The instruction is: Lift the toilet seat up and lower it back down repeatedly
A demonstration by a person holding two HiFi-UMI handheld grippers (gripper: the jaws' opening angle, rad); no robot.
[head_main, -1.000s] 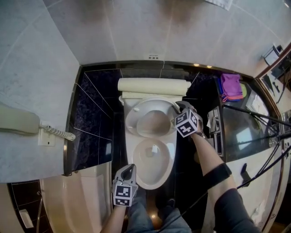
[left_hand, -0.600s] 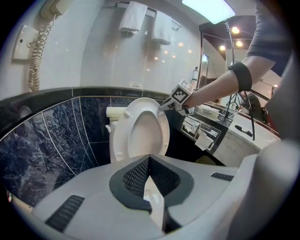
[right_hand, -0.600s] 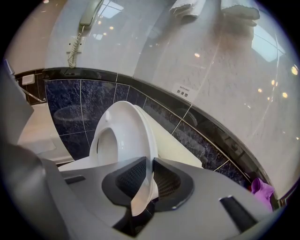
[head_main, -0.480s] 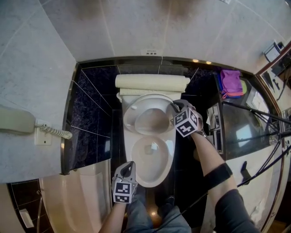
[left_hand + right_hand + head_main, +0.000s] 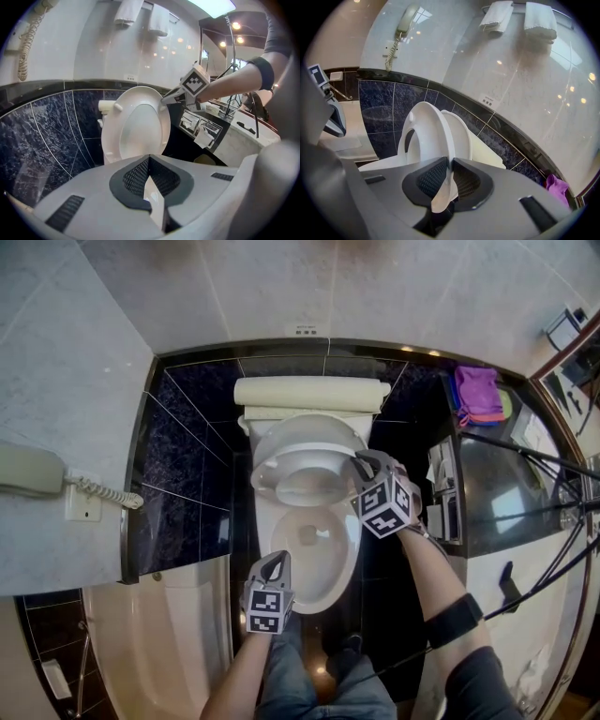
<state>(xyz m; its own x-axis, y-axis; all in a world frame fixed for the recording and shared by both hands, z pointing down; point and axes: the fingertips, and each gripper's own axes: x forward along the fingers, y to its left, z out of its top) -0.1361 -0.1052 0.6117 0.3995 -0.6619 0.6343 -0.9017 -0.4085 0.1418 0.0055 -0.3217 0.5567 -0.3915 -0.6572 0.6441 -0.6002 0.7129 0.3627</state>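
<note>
Bathroom, pale wall tiles above a dark marble band. Toilet seat (image 5: 265, 479) stands raised at a steep tilt over the toilet bowl (image 5: 352, 559), a gap showing between it and the lid (image 5: 461, 133) behind. Right gripper (image 5: 361, 463) is at the seat's right edge; its jaws have just been closing and now clamp the seat rim between narrow-set pads. Left gripper (image 5: 277, 561) hovers at the bowl's front-left, jaws together, nothing held. Tank (image 5: 309, 392) sits against the wall behind the lid. Wall phone (image 5: 33, 470) hangs far left; purple cloth (image 5: 478, 395) lies far right. Two towels (image 5: 497, 16) hang above.
</note>
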